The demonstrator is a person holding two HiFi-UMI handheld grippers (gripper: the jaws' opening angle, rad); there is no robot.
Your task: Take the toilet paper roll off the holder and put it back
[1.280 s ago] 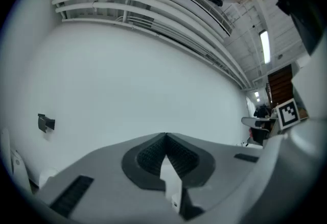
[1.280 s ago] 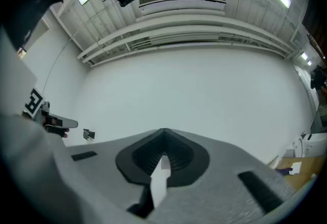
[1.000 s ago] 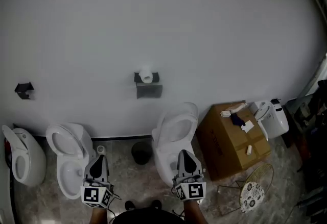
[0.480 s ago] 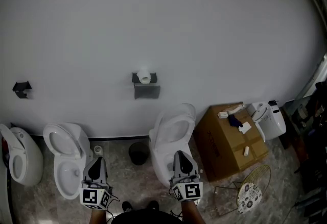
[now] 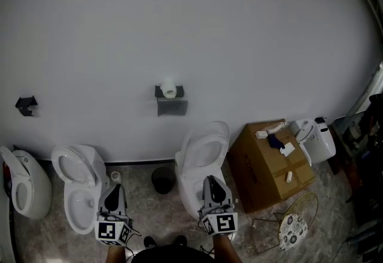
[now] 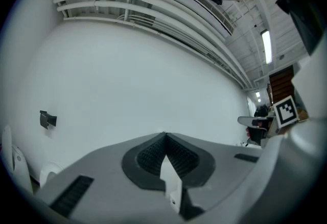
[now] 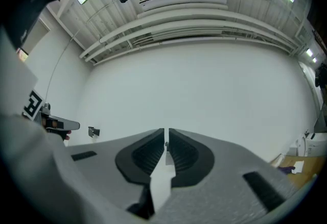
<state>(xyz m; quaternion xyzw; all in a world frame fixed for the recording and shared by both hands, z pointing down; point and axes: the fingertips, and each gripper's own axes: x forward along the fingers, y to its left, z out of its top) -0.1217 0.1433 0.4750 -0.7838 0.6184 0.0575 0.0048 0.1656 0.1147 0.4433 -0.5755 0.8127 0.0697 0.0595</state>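
From here the toilet paper roll (image 5: pixel 169 89) is small and far off. I cannot make out how it sits on the holder (image 5: pixel 172 102), only that it is at the top of the dark bracket, on the wall (image 5: pixel 197 28) above the middle toilet (image 5: pixel 200 157). The far-left toilet (image 5: pixel 21 183) is cut by the frame edge. My arms drop out at the bottom, and the dark clutter at the right edge is too dim to name.

In both gripper views the grey jaw bodies block the lower half. A speck shows in the slit of the right gripper (image 7: pixel 166 141), and I cannot tell what it is.

Against a second ago, the roll, the toilets and the cardboard box (image 5: pixel 272 163) all sit a little further left in the head view. The roll is on the holder as before, and both tools hang in the same low spots.

The roll looks pale white and short, with a grey plate (image 5: pixel 172 109) hanging just below it.

The left gripper (image 6: pixel 163 136) has its ribbed pads meeting at the tips. The right gripper's jaws are drawn in to a hairline gap, gripping nothing. Both are well apart from the roll.
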